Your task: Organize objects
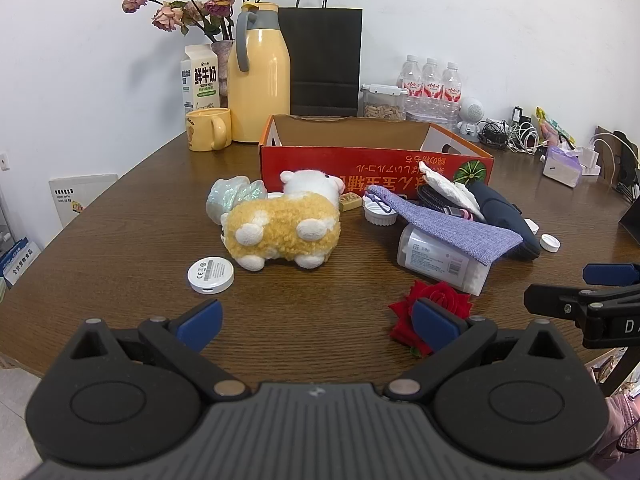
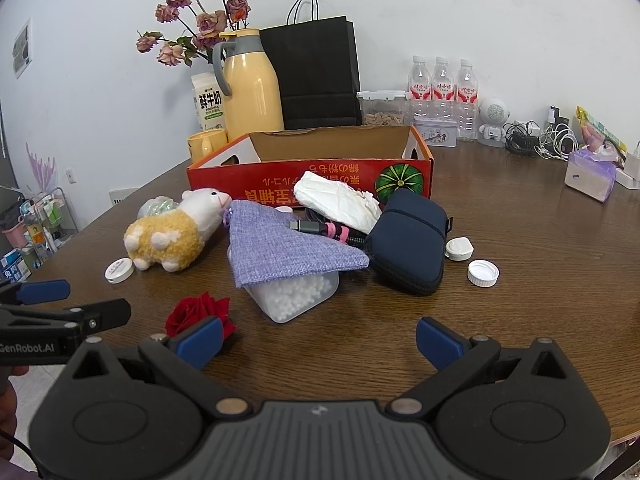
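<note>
You are holding both tools low at the near edge of the table (image 1: pixel 120 216), and nothing is picked up yet. Your left gripper (image 1: pixel 316 322) is hovering with its fingers spread wide and empty, aimed between the white round disc (image 1: pixel 211 275) and the red rose (image 1: pixel 436 300). Judging from the layout, the first pick is probably the plush sheep (image 1: pixel 282 226), lying on its side just ahead of that gripper. If so, you are best closing across its woolly body rather than a leg, since the soft pile will compress and could slip.

Your right gripper (image 2: pixel 318 342) is likewise spread open and holding nothing, with its left pad just in front of the rose and pointing at the heap. In that heap the purple fabric pouch (image 2: pixel 280 244) is draped over a clear plastic box (image 2: pixel 298 294) that is filled with small white balls; lift the pouch first, or the box may drag along with it. A cable (image 2: pixel 320 230) and a white crumpled packet (image 2: pixel 340 200) are lying against the navy zip case (image 2: pixel 408 242), with two white caps (image 2: pixel 483 273) loose to its right.

The red cardboard box (image 2: pixel 312 178) is standing open behind the clutter, and what shows of its inside looks bare, though its floor is hidden. At the back, a clear lidded container (image 2: pixel 382 110) is holding something pale brown, possibly nuts.
</note>
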`<control>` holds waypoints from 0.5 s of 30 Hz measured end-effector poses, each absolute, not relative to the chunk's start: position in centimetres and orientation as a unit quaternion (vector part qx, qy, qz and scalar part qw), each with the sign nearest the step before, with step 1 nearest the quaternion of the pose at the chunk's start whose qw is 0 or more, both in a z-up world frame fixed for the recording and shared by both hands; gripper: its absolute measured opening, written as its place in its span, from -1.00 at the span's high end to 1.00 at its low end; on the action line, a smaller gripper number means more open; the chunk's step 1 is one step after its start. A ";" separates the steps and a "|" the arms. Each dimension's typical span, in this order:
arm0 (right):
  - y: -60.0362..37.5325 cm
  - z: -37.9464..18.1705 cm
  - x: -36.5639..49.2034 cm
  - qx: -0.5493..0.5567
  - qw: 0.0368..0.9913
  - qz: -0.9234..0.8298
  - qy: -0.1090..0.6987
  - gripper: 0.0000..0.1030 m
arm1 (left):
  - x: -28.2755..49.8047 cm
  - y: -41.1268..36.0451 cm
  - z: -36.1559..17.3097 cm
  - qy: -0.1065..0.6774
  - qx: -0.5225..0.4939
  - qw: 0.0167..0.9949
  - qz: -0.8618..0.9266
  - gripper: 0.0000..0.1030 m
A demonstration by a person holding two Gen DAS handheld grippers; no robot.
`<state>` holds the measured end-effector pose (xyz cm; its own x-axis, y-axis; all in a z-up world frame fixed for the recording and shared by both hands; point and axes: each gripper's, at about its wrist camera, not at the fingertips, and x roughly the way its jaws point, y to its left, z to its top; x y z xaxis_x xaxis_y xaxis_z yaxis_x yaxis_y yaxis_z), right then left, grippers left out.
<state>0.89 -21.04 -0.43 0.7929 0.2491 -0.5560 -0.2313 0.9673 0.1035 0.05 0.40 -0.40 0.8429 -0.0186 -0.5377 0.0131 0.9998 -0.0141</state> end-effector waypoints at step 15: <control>-21.0 -0.3 1.0 0.015 0.947 0.127 0.296 -1.00 | 0.0 0.4 -0.4 0.280 -0.005 0.960 -0.009 -1.00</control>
<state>0.96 -21.02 -0.26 0.7923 0.2487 -0.5572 -0.2311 0.9674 0.1033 0.04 0.40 -0.41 0.8431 -0.0196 -0.5374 0.0140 0.9998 -0.0144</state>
